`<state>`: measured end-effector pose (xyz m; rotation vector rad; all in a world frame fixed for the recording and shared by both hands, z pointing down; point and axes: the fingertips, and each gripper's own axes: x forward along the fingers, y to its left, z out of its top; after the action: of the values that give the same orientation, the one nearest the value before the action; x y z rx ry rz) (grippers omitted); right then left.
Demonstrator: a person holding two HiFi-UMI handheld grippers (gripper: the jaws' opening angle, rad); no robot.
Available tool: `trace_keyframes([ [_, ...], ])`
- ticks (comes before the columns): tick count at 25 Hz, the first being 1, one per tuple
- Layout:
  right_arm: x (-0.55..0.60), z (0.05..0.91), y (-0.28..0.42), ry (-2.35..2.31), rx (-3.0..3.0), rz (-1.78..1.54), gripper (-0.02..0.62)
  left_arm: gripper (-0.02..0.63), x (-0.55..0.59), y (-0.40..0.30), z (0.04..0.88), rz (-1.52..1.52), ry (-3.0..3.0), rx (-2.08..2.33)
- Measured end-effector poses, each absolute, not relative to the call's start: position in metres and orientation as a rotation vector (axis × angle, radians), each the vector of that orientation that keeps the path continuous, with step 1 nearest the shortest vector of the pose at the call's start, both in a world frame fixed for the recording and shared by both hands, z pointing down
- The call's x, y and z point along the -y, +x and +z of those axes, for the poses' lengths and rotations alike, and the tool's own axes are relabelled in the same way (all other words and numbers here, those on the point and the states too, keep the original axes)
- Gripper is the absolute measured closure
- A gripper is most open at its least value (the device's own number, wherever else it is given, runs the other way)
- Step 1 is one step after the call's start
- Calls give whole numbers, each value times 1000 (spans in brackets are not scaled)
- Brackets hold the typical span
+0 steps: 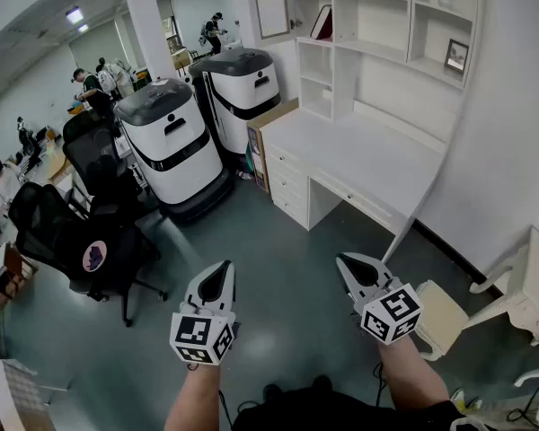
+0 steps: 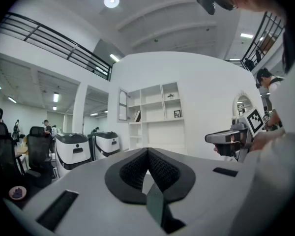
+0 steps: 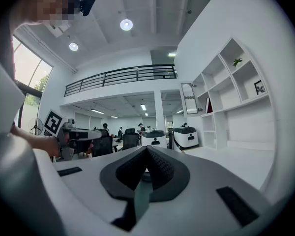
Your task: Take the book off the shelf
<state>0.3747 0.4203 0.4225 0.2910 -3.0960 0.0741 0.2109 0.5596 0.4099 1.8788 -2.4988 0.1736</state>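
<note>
Thin dark-red book [image 1: 322, 22] with pale edge, propped on its lower edge, tilted, leaning against a side wall. Located in an open compartment in the left column of the white shelf [image 1: 368, 48]. Alone in that compartment.

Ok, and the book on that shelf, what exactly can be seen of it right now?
The book looks thin, with a dark red cover; no title can be read at this distance. It stands tilted rather than upright, alone in an upper compartment of the white shelf unit above the desk. It rests on that compartment's floor and leans towards a side wall. Nothing else touches it.
</note>
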Motion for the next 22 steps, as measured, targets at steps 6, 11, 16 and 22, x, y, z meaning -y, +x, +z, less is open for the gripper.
trace_keyframes([
  [6, -425, 425, 381, 278, 3093, 63, 583, 597, -558, 219, 409, 209, 1893, 2478],
  [11, -419, 425, 394, 307, 3092, 86, 584, 597, -551, 224, 413, 158, 1908, 2435],
  [16, -412, 419, 411, 326, 3116, 51, 583, 597, -543, 228, 427, 79, 1876, 2369],
  [22, -404, 429, 428, 291, 3094, 89, 583, 597, -539, 239, 432, 23, 1817, 2387],
])
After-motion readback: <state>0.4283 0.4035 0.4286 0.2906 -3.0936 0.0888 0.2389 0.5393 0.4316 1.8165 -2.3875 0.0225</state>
